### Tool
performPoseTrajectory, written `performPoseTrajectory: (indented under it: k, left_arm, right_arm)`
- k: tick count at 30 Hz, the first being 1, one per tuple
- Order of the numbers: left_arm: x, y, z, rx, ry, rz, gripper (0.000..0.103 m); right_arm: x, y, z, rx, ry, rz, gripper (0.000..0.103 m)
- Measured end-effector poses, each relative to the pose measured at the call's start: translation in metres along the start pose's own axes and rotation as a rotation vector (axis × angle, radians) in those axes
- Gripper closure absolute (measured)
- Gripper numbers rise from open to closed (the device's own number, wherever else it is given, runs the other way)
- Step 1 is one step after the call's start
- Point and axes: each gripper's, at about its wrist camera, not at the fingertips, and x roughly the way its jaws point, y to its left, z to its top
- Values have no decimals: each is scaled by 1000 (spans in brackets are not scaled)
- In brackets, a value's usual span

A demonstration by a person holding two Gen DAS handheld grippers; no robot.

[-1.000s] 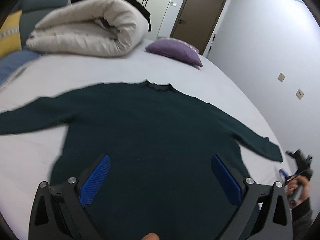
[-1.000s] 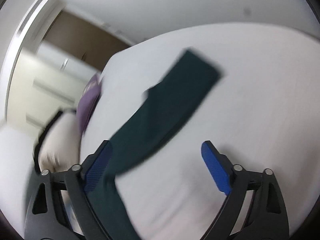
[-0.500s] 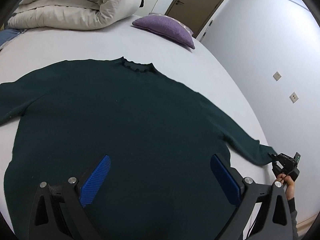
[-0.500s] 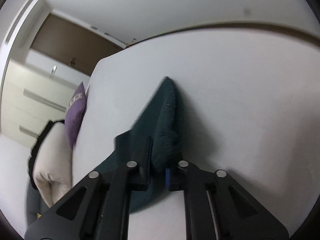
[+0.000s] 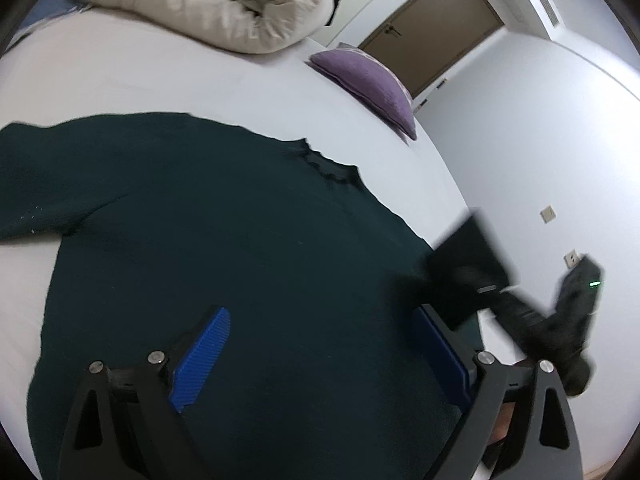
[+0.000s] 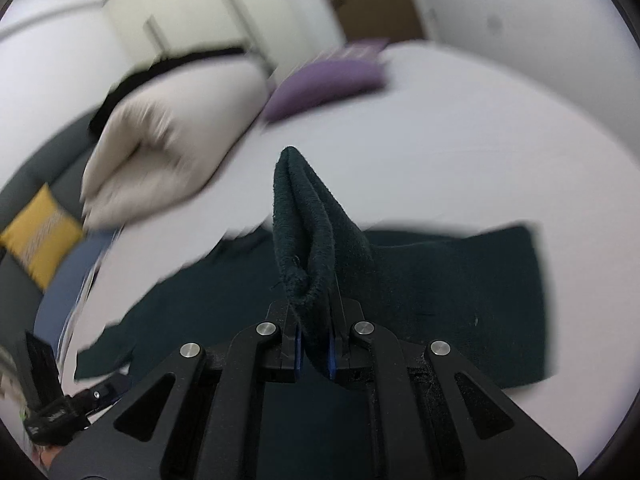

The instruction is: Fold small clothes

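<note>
Right gripper (image 6: 313, 350) pinched tight on the sweater's (image 5: 240, 260) cuff (image 6: 304, 232), lifted up. Left gripper (image 5: 320, 356) low over the sweater, jaws wide but closing, nothing between. Sweater spread flat on the bed (image 5: 140, 76). Farther back, purple pillow (image 5: 364, 80) and rolled duvet (image 5: 208, 4).

A rolled cream duvet (image 5: 208, 4) lies on the white bed (image 5: 140, 76); purple pillow (image 5: 366, 80) beside it; brown door (image 5: 436, 24) beyond.
</note>
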Motion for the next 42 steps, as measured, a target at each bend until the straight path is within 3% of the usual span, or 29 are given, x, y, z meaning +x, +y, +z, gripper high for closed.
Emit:
performPoseTrajectory:
  k: [3, 6, 7, 8, 10, 12, 16, 18, 19, 20, 22, 29, 38, 40, 42]
  left_arm:
    - [11, 11, 5, -29, 26, -19, 9]
    - [28, 8, 6, -22, 66, -28, 9]
    - [35, 4, 6, -16, 77, -36, 9]
    - [40, 1, 7, -14, 84, -39, 9]
    - [57, -11, 9, -3, 109, -42, 9]
    - [79, -24, 10, 14, 143, -39, 9]
    - [121, -46, 7, 95, 204, 64, 30]
    - [127, -55, 5, 156, 190, 122, 49]
    - [130, -58, 5, 169, 193, 147, 71]
    - [132, -58, 8, 174, 196, 168, 83]
    - [126, -56, 15, 165, 190, 148, 92]
    - [67, -34, 60, 145, 6, 126, 94]
    - [75, 33, 72, 59, 2, 198, 93]
    - [81, 37, 69, 65, 7, 210, 93]
    - [85, 40, 66, 71, -1, 212, 93]
  right_arm:
    - [64, 46, -37, -45, 122, 24, 91]
    - [94, 63, -77, -45, 167, 83, 76]
    - [95, 63, -85, -33, 153, 107, 66]
    - [84, 57, -92, -7, 136, 133, 42]
    - [59, 43, -104, 55, 92, 177, 26]
    - [42, 31, -109, 93, 46, 199, 26]
    - [3, -51, -104, 329, 30, 231, 25]
    - [-1, -82, -109, 464, 45, 279, 25]
    - [-4, -96, -113, 513, 35, 300, 25]
    - [-3, -106, -117, 555, 21, 319, 28]
    - [-1, -117, -120, 604, -4, 355, 28]
    - [17, -141, -104, 735, -51, 390, 27]
    - [30, -166, -82, 911, -156, 395, 28]
    - [25, -168, -82, 897, -182, 368, 29]
    - [21, -172, -83, 874, -201, 322, 37]
